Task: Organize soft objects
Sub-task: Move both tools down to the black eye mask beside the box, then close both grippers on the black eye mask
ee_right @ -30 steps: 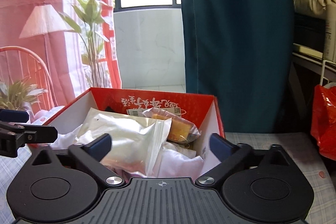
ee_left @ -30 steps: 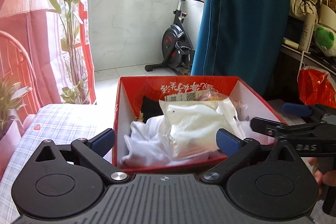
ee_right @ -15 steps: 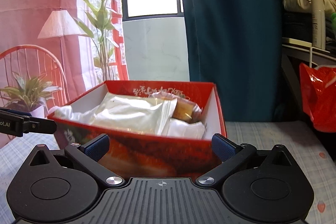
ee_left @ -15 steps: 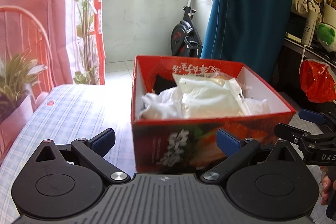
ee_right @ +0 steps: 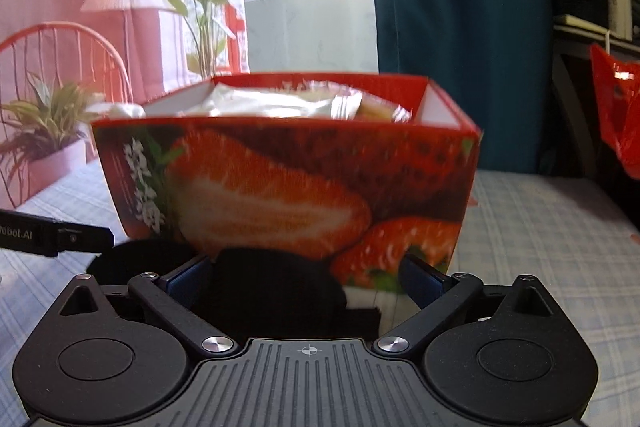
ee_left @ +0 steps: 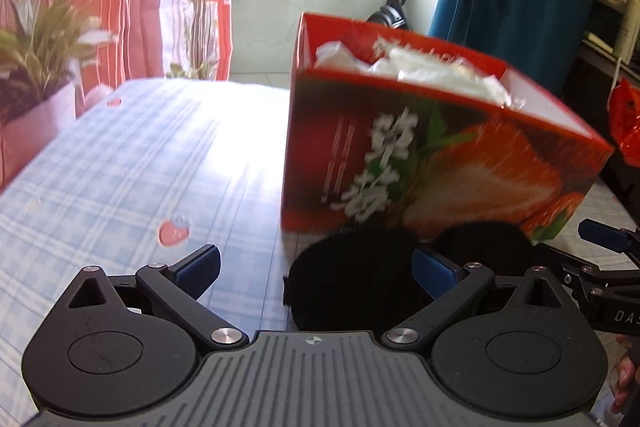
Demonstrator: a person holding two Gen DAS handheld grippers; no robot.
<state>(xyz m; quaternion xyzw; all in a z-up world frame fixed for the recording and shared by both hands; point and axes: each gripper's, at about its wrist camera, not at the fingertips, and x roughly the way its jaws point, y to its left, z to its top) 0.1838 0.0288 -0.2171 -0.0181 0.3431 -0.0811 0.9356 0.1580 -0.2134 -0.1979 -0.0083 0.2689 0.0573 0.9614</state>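
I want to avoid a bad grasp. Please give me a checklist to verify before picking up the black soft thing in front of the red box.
1. Left gripper open: ok.
2. Right gripper open: ok.
3. Black soft item within view of both grippers: ok; it lies on the table before the strawberry box.
4. Item centred between left fingers: not ok, it sits toward the right finger.
5. Box has room: cannot tell; white bags nearly reach the rim.
6. Item one piece or two: cannot tell.

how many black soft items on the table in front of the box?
2, side by side against the box front: left one between the left gripper's open fingers, right one nearer the right gripper. Blurry; more may be hidden.
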